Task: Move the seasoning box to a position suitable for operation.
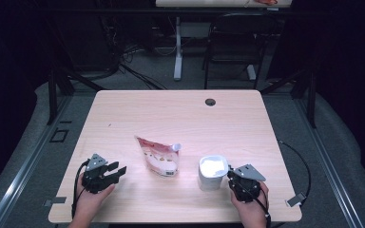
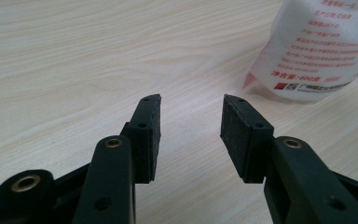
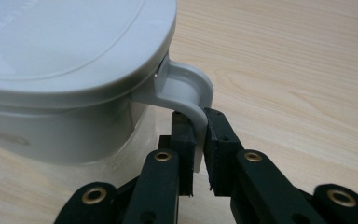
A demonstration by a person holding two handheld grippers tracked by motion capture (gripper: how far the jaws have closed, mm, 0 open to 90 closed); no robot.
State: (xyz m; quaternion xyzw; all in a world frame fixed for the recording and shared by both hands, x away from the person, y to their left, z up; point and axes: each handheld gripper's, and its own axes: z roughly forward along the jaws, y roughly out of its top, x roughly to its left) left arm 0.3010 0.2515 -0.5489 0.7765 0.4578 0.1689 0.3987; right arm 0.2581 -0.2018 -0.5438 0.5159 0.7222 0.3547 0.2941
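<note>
A: Nearest the table's front edge, what do you see?

B: Two hands, each with one black two-jaw tool. The right gripper [image 3: 198, 135] is clenched on the handle [image 3: 193, 93] of a white container [image 1: 212, 172]; its ribbed pads squeeze the thin curved strap of the handle from both sides. No earlier look is on hand, so I say only that the grip is on.

A: And the other one?

B: The left gripper [image 2: 190, 123] is released, jaws standing apart with bare wood between them. Its pads are matte, finely grooved rubber on smooth hard black arms with brass-coloured rivets.

A: Describe the container.

B: One of it: a rounded, smooth plastic tub with a flat, slightly domed lid [image 3: 60, 42] and a looped handle at its side. It stands upright at the front right of the table [image 1: 180, 114], touching the right tool's pads.

A: Farther out?

B: One soft pouch [image 1: 158, 156], glossy film, white with red print and a small white spout, lying flat near the table's middle, between the two tools and well apart from the left one. In the left gripper view its printed base sits just beyond the jaws, to their right.

A: The surface?

B: Pale wood grain, smooth, with rounded corners and one dark round hole [image 1: 210, 102] near the far edge.
</note>
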